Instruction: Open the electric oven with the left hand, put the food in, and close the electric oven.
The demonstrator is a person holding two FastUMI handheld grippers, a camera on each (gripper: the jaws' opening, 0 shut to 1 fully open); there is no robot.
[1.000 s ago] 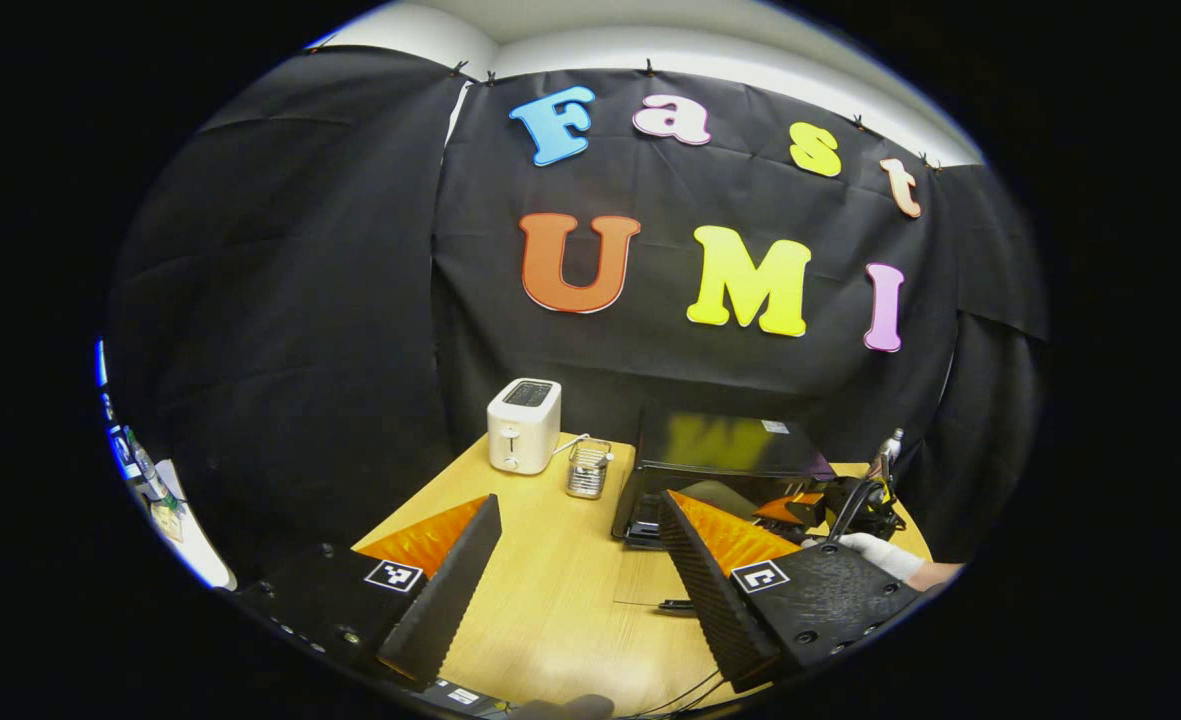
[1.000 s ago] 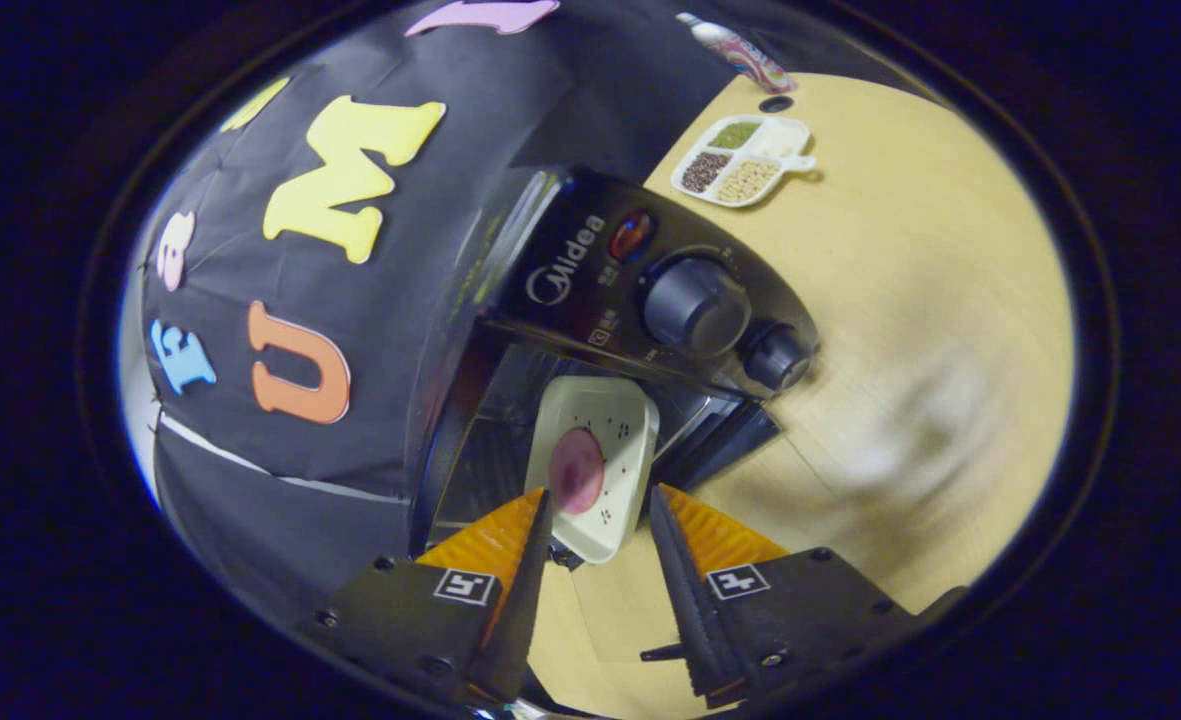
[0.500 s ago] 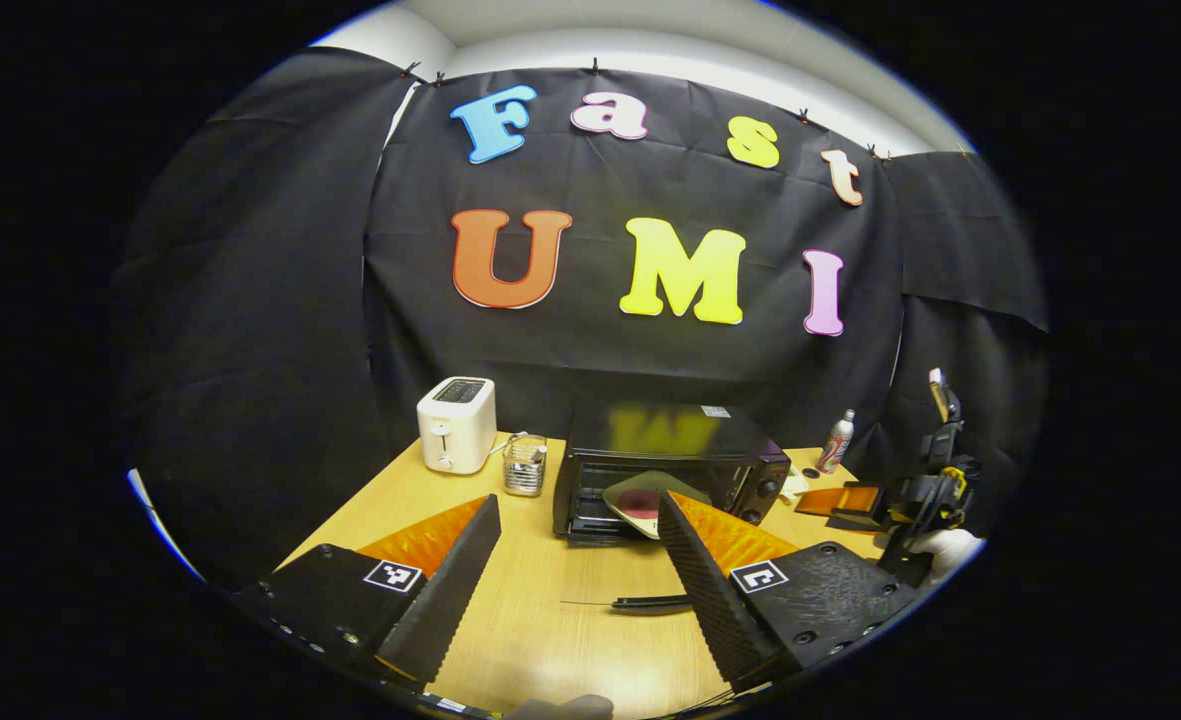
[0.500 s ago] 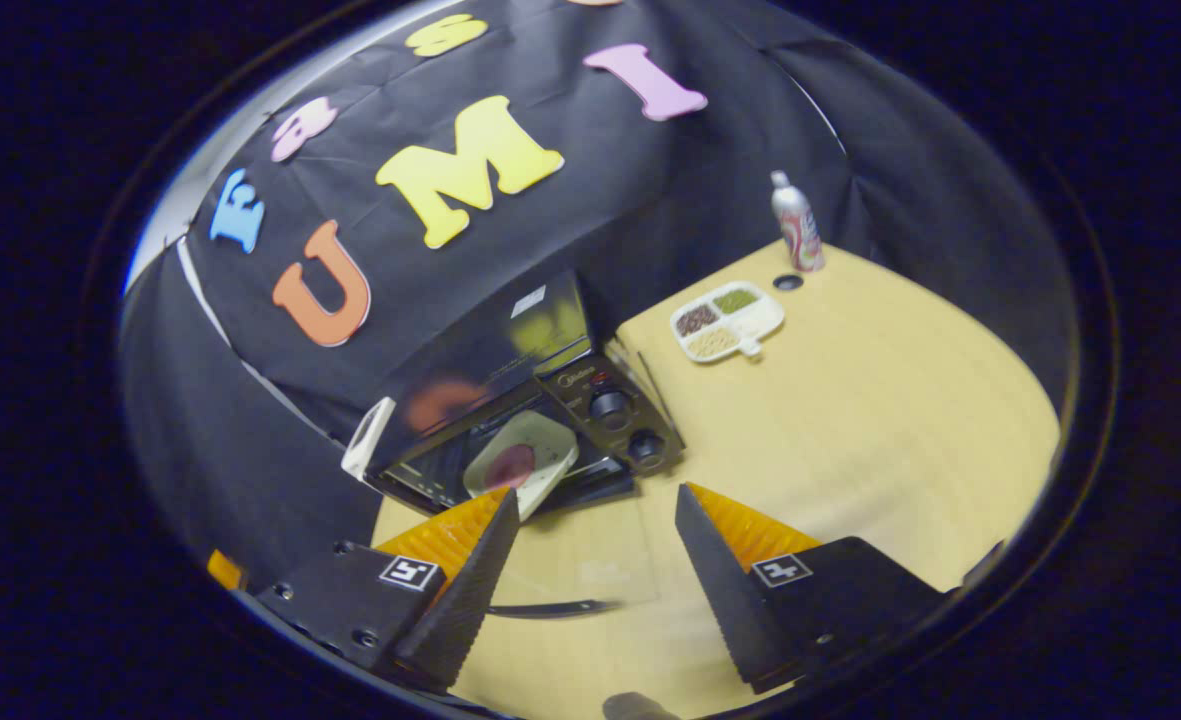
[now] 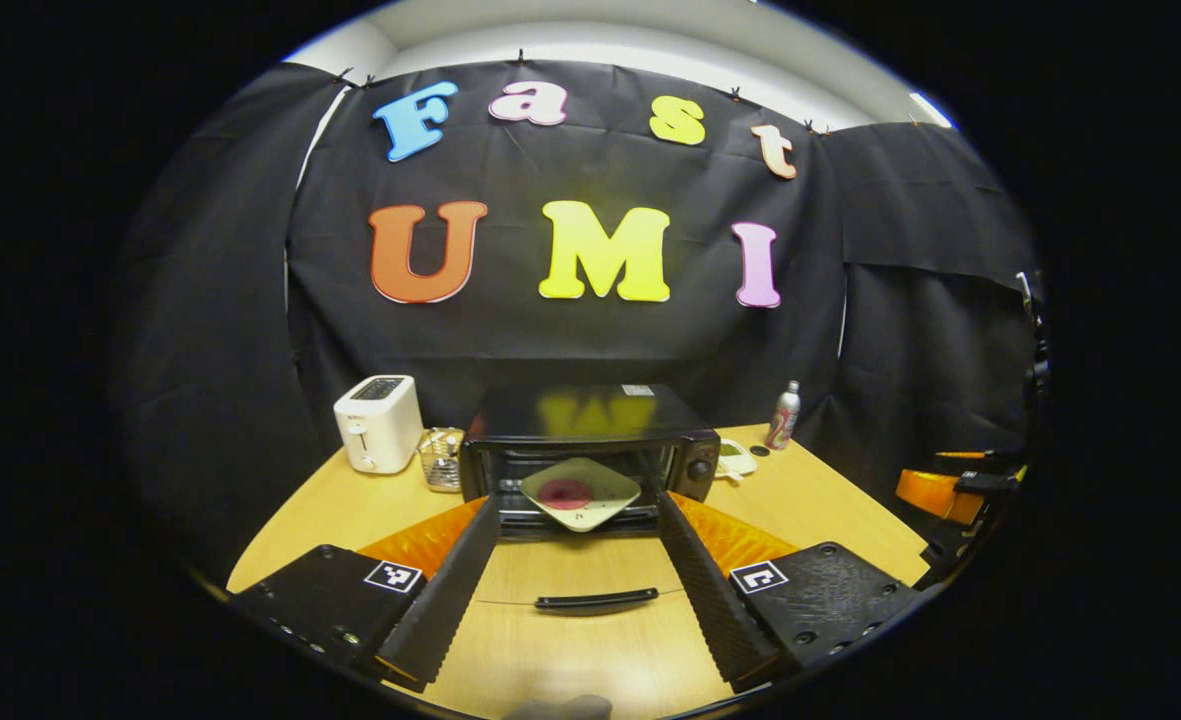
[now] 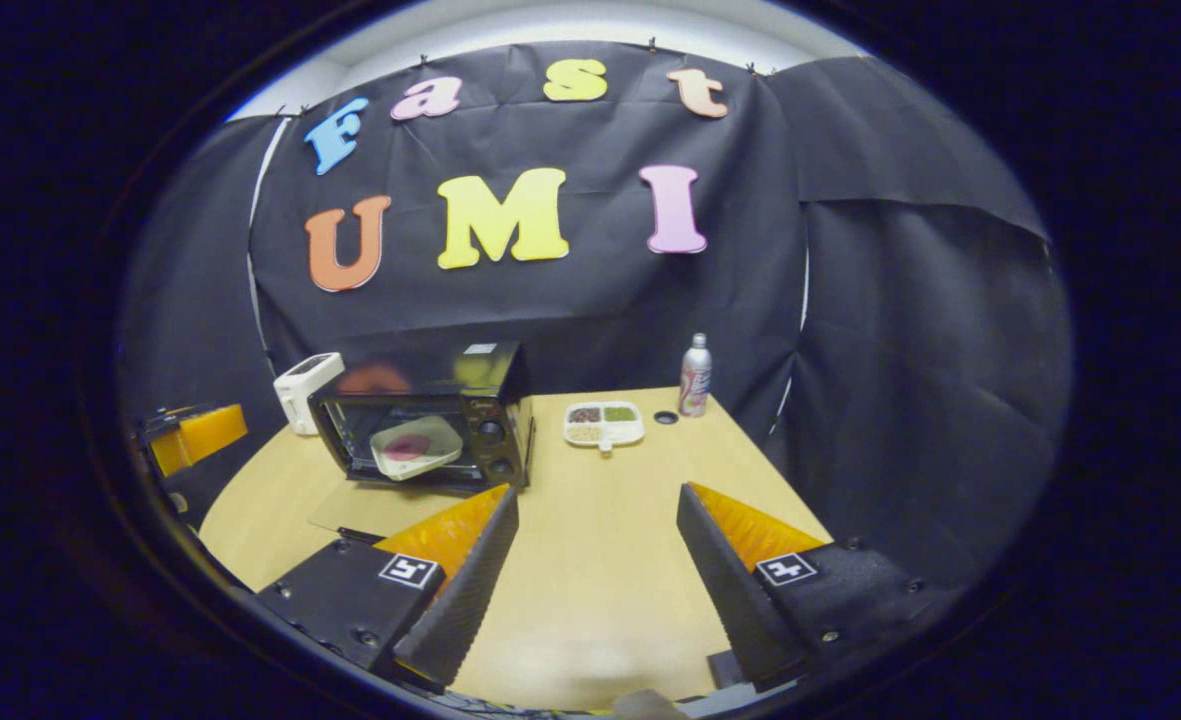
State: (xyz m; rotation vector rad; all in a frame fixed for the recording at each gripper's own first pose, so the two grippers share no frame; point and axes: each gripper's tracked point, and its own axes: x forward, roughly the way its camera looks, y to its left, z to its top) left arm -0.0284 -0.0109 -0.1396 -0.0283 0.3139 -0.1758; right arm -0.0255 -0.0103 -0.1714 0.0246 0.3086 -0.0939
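One door handle (image 5: 596, 601) lies flat on the table (image 5: 830, 500), its long way left to right. It sits just ahead between the spread, empty fingers of the left gripper (image 5: 578, 580), so that hand is nearer. The right gripper (image 6: 598, 570) is released too.

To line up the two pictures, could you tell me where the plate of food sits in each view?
Left gripper view: the plate is at centre, in the open oven, just above the gap between this gripper's fingers.
Right gripper view: the plate is left of centre, in the oven.
Shared landmark: the white toaster, left of the oven in both.
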